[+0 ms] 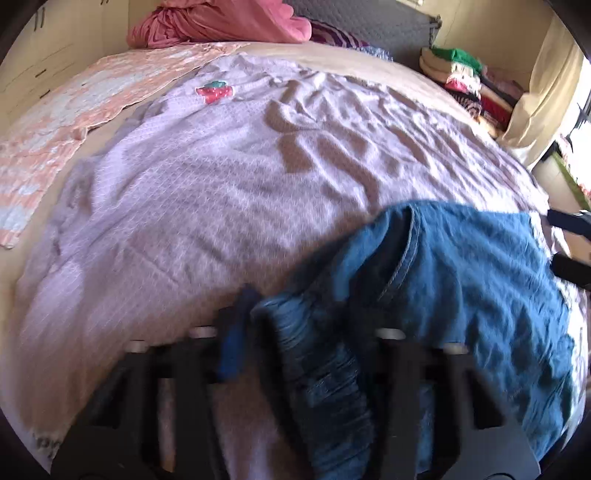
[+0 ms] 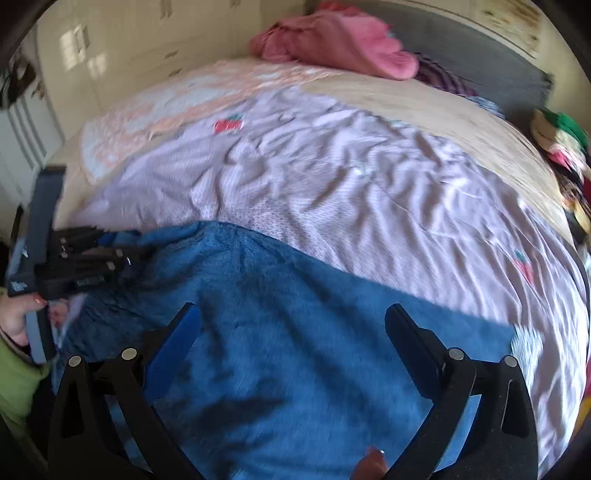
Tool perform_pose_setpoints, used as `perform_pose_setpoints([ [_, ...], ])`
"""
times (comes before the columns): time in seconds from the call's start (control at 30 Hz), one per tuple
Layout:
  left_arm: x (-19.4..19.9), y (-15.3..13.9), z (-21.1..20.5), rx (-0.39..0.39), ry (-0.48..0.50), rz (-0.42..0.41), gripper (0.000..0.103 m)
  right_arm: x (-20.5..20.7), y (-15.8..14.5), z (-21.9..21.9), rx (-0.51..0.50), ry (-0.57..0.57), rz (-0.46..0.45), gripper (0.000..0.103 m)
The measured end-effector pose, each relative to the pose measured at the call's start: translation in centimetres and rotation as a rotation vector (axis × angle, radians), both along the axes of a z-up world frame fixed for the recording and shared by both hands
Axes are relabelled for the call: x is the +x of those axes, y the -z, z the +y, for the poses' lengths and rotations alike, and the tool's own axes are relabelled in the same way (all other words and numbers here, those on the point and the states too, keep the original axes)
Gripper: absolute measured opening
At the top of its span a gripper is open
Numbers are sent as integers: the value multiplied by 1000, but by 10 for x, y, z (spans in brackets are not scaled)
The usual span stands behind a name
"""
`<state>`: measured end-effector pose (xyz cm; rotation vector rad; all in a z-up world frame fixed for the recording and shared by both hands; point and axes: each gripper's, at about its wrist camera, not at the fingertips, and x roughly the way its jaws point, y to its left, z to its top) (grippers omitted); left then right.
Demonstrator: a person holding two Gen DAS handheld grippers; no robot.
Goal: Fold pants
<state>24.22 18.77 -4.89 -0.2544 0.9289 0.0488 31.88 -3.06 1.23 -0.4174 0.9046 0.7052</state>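
Blue denim pants point(image 2: 280, 332) lie on a lilac bedsheet point(image 2: 351, 192); they also show in the left wrist view point(image 1: 461, 266). My left gripper point(image 1: 255, 325) is shut on the gathered elastic waistband point(image 1: 317, 354) and lifts that edge; it also shows at the left of the right wrist view point(image 2: 122, 254), clamped on the pants' corner. My right gripper point(image 2: 291, 317) is open, its blue-padded fingers point(image 2: 173, 343) spread just above the flat denim. Its black fingertips point(image 1: 565, 221) show at the right edge of the left wrist view.
A pink patterned quilt point(image 1: 55, 110) lies at the bed's left. A pink garment heap point(image 1: 221, 22) and grey headboard point(image 1: 369, 26) are at the far end. Stacked folded clothes point(image 1: 469, 81) stand at the far right. White cupboards point(image 2: 129, 48) line the left wall.
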Motion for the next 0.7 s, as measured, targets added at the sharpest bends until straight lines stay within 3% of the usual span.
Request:
perform_pose_setpoints([
  [0.03,0,0,1,-17,2,-26,21,8,8,8,-39,-13,0,99],
  [0.23,-13,-12,5,-100,34,-123,18,42,32,34,-104,-98,21,99],
  [0.37,-24,-26,-2,-44,50,-182,18,53,40,50,-106,-167,33,95],
  [0.4,-25,-28,-3,-54,57,-190,18,53,42,54,-115,-194,32,81],
  [0.53,-30,-32,-5,-34,64,-212,18,48,55,71,-160,-281,39,47],
  [0.6,-31,-32,-4,-31,69,-215,18,43,55,73,-138,-294,49,25],
  [0.7,-31,-33,-6,11,65,-218,18,35,44,64,-94,-261,21,9],
])
